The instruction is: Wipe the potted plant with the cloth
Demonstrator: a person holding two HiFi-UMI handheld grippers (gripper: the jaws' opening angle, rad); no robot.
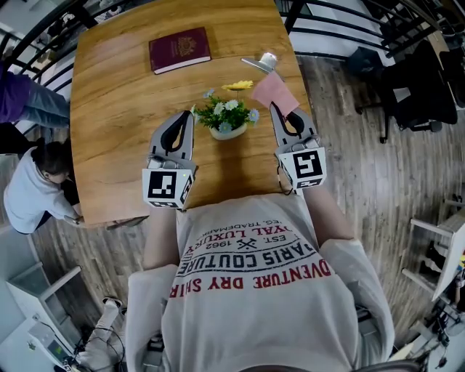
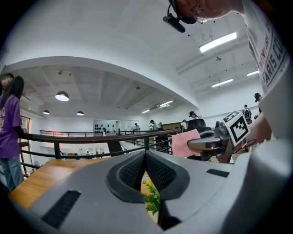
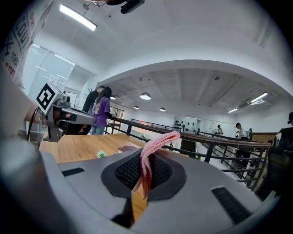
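A small potted plant (image 1: pixel 227 116) with green leaves, pale blue and yellow flowers in a white pot stands on the wooden table (image 1: pixel 123 94), between my two grippers. My left gripper (image 1: pixel 190 114) hovers just left of the plant, jaws shut and empty; a bit of the plant (image 2: pixel 152 201) shows below its jaws. My right gripper (image 1: pixel 275 106) is just right of the plant, shut on a pink cloth (image 1: pixel 274 91) that sticks up past its tip. In the right gripper view the folded cloth (image 3: pixel 147 160) is pinched between the pads.
A maroon book (image 1: pixel 179 49) lies at the table's far side, with a small metal object (image 1: pixel 261 62) near the far right edge. A person in white (image 1: pixel 33 190) crouches left of the table. Railings (image 1: pixel 341 22) run beyond the table, and an office chair (image 1: pixel 414 87) stands at the right.
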